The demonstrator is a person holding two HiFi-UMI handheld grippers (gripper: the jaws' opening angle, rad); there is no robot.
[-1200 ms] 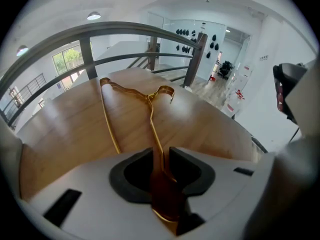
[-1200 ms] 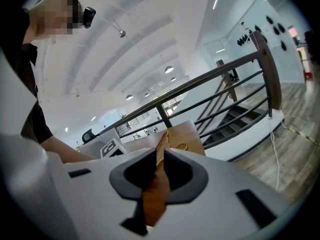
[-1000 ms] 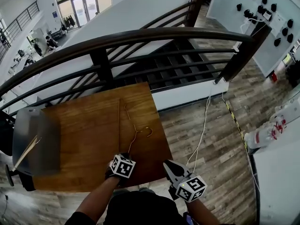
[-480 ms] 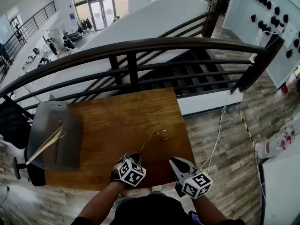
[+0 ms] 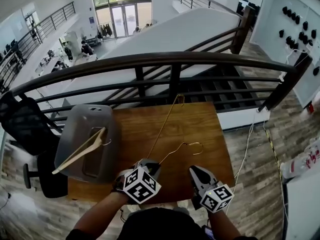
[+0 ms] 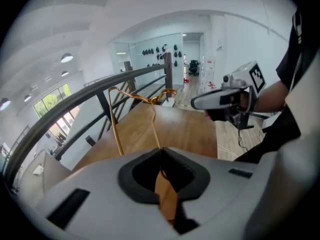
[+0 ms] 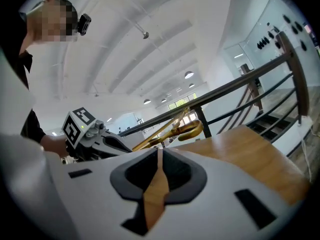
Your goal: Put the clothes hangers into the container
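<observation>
In the head view the left tongs (image 5: 150,165) grip a thin gold wire hanger (image 5: 164,124) slanting above the tabletop (image 5: 200,124). It should swing left, hook kept clear of the rim of the grey container (image 5: 75,120), where a wooden hanger (image 5: 82,150) lies. The left gripper view shows those tongs closed on the wire. The right gripper view shows the right tongs (image 7: 159,151) closed and empty.
</observation>
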